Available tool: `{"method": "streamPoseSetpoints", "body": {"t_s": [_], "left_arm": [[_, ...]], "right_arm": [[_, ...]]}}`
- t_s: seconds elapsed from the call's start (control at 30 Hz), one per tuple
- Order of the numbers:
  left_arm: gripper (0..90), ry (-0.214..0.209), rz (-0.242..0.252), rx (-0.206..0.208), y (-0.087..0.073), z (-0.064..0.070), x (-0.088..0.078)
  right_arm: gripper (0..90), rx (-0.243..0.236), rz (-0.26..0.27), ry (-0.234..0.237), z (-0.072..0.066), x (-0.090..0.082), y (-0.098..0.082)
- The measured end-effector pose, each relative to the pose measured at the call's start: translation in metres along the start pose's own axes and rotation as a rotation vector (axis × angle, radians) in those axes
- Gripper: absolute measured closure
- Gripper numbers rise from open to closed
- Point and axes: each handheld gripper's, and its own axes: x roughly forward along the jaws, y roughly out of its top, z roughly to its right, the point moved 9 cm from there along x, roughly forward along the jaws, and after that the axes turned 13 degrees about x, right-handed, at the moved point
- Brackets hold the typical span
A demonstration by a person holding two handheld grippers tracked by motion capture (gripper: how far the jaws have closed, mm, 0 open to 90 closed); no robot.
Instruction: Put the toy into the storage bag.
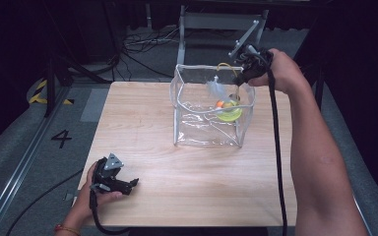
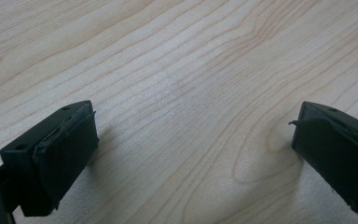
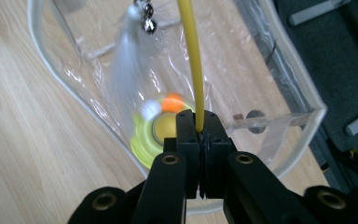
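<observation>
The right gripper (image 3: 199, 128) is clamping a thin yellow wand (image 3: 190, 60), its jaws pressed together on the rod with nothing else between them. In the high view this gripper (image 1: 241, 81) is hanging over the far right corner of a clear bag (image 1: 182, 105), which is standing open-topped on the worktop (image 1: 142, 132) at about 1 o'clock from the worktop's middle. The wand's long axis is running straight out from the jaws toward 12 o'clock in the right gripper view, ending in a small bell (image 3: 148, 24) and a white feather (image 3: 123, 65) that is trailing back down toward 7 o'clock. Directly below the jaws, on the bag's floor, a yellow-green toy (image 3: 142, 140) with an orange ball (image 3: 172, 102) and a white ball (image 3: 150, 109) is lying. So the coming move seems to turn on one thing: the bag's mouth lies beneath the gripper, and the wand is reaching across that opening rather than pointing down into it, so the rod would probably need tilting or lowering lengthwise to clear the bag's white rim (image 3: 56, 86). The right hand is by far the nearer one. The left gripper (image 1: 120, 186) is resting at about 7 o'clock on the worktop, well apart from the bag, with its jaws standing wide over bare wood and holding nothing.
</observation>
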Motion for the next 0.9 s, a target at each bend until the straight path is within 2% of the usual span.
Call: {"method": "streamPoseSetpoints", "body": {"t_s": [0.17,0.4,0.47,0.9], "left_arm": [[0.5,0.001,-0.002,0.003,0.0,0.0,0.0],[0.5,0.003,-0.002,0.002,0.0,0.0,0.0],[0.5,0.002,-0.001,0.002,0.0,0.0,0.0],[0.5,0.002,0.0,0.0,0.0,0.0,0.0]], "right_arm": [[88.3,0.012,-0.022,0.034,-0.007,0.018,-0.01],[88.3,0.029,-0.065,0.028,-0.011,0.035,-0.026],[88.2,0.02,-0.078,0.031,-0.013,0.04,-0.03],[88.2,0.031,-0.127,0.048,-0.014,0.052,-0.044]]}}
